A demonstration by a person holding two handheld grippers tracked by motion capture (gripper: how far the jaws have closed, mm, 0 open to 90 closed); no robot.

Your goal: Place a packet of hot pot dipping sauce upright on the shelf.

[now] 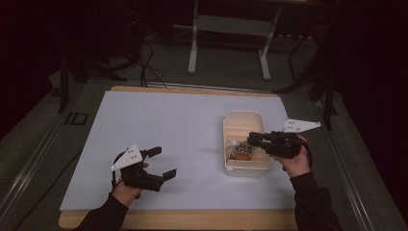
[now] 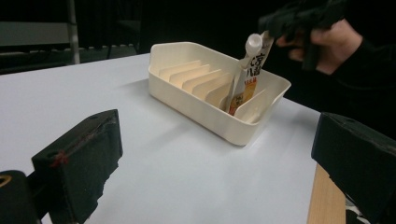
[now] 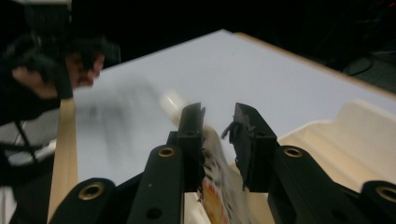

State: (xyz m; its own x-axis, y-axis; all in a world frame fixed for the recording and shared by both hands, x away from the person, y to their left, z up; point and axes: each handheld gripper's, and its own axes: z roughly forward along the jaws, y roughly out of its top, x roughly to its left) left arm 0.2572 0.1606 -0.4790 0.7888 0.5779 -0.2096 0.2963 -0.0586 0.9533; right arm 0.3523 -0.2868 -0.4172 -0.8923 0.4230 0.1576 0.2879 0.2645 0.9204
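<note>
On the white board [image 1: 168, 139] that is covering the wooden table [image 1: 192, 219], a cream plastic rack tray [image 1: 230, 126] is sitting toward my right side, its inside split by a row of upright dividers. Beyond the far edge, a metal stand's legs [image 1: 192, 48] are rising from the dark floor, with cables [image 1: 146, 62] trailing nearby; nothing else is lying between my two hands.

I am holding my right gripper [image 1: 251, 139] over the near end of the tray. Its jaws are standing slightly parted around a spouted pouch [image 2: 250, 70], and I cannot tell whether they are actually pinching it. The pouch is leaning in one of the near slots, its white cap [image 2: 253, 42] pointing up. Its pale face is carrying dark characters over an orange lower band, too small for me to read. In the right gripper view it is looking blurred between my jaws.

My left gripper [image 1: 160, 163] is resting well apart from the tray, over the near left part of the board, jaws spread wide and gripping nothing.
</note>
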